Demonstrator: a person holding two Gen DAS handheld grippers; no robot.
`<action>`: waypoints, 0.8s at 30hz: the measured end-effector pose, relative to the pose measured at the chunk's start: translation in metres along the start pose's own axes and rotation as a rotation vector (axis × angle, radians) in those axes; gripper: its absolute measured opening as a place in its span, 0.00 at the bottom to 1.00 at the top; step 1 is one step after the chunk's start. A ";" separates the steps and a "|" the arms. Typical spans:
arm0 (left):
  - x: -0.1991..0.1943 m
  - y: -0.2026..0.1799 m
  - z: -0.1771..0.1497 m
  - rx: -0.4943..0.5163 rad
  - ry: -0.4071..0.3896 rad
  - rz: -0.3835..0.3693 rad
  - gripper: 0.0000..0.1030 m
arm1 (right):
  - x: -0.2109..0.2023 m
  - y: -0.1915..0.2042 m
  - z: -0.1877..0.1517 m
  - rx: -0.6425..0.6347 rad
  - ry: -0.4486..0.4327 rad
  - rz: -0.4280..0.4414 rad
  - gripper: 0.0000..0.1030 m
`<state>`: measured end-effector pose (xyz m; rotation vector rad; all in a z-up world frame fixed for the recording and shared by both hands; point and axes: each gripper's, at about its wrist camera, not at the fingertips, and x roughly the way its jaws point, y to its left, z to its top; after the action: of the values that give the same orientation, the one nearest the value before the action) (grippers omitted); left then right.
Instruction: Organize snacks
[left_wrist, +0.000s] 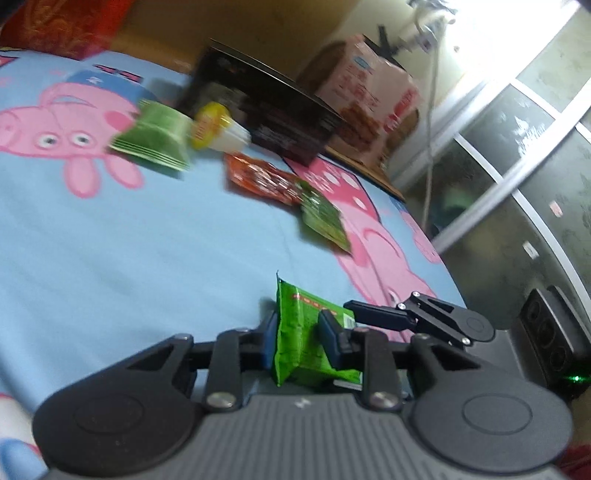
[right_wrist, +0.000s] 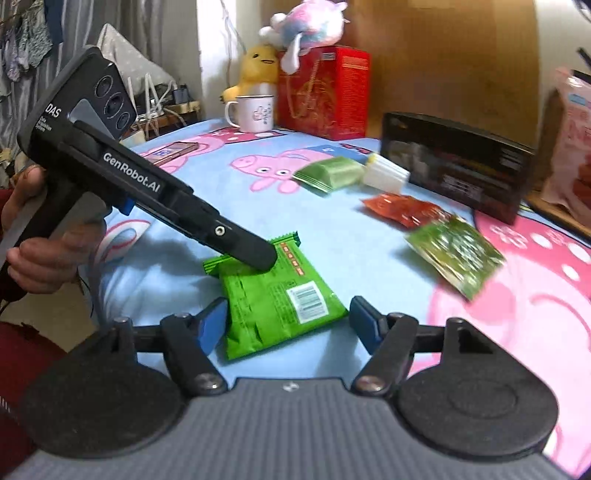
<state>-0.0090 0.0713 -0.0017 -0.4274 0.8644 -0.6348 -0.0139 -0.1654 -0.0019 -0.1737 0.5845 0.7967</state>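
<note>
My left gripper (left_wrist: 301, 341) is shut on a bright green snack packet (left_wrist: 303, 332) and holds it just above the blue cartoon bedsheet (left_wrist: 129, 258). In the right wrist view the same packet (right_wrist: 273, 295) sits between my open right gripper's (right_wrist: 290, 319) blue fingers, with the left gripper (right_wrist: 255, 254) clamped on its far end. The right gripper's fingertip also shows in the left wrist view (left_wrist: 373, 314). Further off lie a red packet (right_wrist: 404, 208), a dark green packet (right_wrist: 456, 253), a pale green packet (right_wrist: 328, 173), and a white jelly cup (right_wrist: 386, 173).
A black open box (right_wrist: 454, 166) stands at the back right, with a pink bag (right_wrist: 572, 144) beyond it. A white mug (right_wrist: 253, 112), a red box (right_wrist: 325, 92), plush toys (right_wrist: 258, 68) and a phone (right_wrist: 171, 151) are at the back left.
</note>
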 end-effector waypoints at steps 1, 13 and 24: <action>0.003 -0.006 -0.002 0.010 0.009 -0.007 0.24 | -0.006 -0.001 -0.005 0.007 -0.005 -0.009 0.72; 0.012 -0.032 0.003 0.061 0.044 -0.036 0.33 | -0.063 -0.019 -0.040 0.144 -0.100 -0.197 0.75; 0.024 -0.035 -0.001 0.029 0.060 -0.001 0.39 | -0.030 0.001 -0.032 0.037 -0.065 -0.125 0.69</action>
<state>-0.0097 0.0297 0.0047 -0.3848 0.9106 -0.6628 -0.0445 -0.1950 -0.0116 -0.1482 0.5218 0.6672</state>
